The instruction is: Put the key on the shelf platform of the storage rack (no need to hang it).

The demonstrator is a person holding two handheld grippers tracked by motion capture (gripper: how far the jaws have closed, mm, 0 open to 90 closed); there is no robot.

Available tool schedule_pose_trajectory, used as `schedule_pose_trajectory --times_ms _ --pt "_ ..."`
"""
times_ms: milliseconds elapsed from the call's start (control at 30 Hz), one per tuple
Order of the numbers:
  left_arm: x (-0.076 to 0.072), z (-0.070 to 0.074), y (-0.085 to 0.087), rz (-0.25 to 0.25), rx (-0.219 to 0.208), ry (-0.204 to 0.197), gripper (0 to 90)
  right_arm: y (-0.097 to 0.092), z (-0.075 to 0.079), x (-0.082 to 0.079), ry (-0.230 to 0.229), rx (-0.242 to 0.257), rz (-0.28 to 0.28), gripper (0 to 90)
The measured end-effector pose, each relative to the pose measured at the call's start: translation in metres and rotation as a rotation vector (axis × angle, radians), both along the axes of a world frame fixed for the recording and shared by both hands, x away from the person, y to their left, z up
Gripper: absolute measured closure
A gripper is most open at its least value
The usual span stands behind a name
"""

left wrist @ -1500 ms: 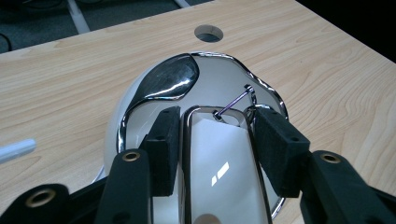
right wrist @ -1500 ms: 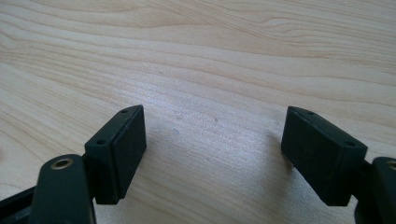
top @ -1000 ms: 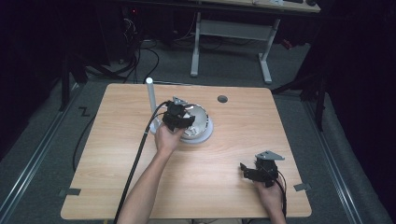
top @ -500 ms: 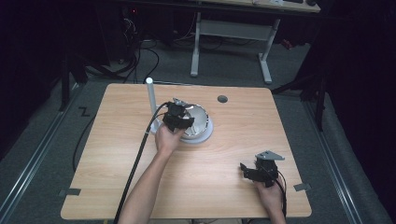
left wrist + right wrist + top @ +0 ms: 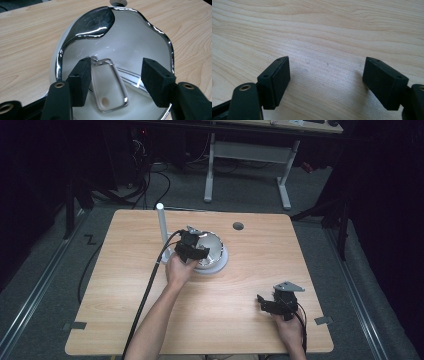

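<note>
My left tool hangs parted over the shiny metal bowl.

Nearest me in the left gripper view, its jaws have just been opening, and between them, touching neither pad that I can make out, I see a bent wire loop, a clear rounded rectangle lying inside the bowl just ahead of the tips. Beyond the loop the bowl's wavy rim curves away, with a dark reflection on its far wall. From the high view my left tool sits over the bowl's near-left edge, a white post standing just to its left. My right tool is wide open with nothing between the jaws, resting low over bare worktop, well apart from the bowl.
</note>
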State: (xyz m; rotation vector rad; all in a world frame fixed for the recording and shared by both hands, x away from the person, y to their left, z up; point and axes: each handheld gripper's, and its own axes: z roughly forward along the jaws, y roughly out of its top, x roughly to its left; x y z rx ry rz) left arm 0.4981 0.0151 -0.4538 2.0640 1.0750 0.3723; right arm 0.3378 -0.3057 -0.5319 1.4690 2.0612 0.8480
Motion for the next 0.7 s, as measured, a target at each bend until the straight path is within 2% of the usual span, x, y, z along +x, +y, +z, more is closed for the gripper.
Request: schedule_pose_trajectory --times_ms 233,400,600,633,667,700 --pt "-0.011 0.013 0.008 -0.019 0.006 -0.041 40.3 0.000 0.000 0.000 0.000 0.000 0.000 22.5" --pt "-0.016 0.018 0.013 -0.028 0.021 -0.051 40.3 0.000 0.000 0.000 -0.001 0.000 0.000 22.5" --pt "-0.022 0.021 0.027 -0.033 -0.009 -0.086 40.3 0.000 0.000 0.000 -0.001 -0.001 0.000 22.5" --pt "-0.023 0.020 0.030 -0.034 -0.015 -0.085 40.3 0.000 0.000 0.000 -0.001 -0.001 0.000 22.5" --pt "-0.026 0.021 0.032 -0.014 -0.019 -0.065 40.3 0.000 0.000 0.000 -0.001 0.000 0.000 22.5" --pt "-0.028 0.021 0.034 -0.012 -0.021 -0.069 40.3 0.000 0.000 0.000 -0.001 0.000 0.000 22.5"
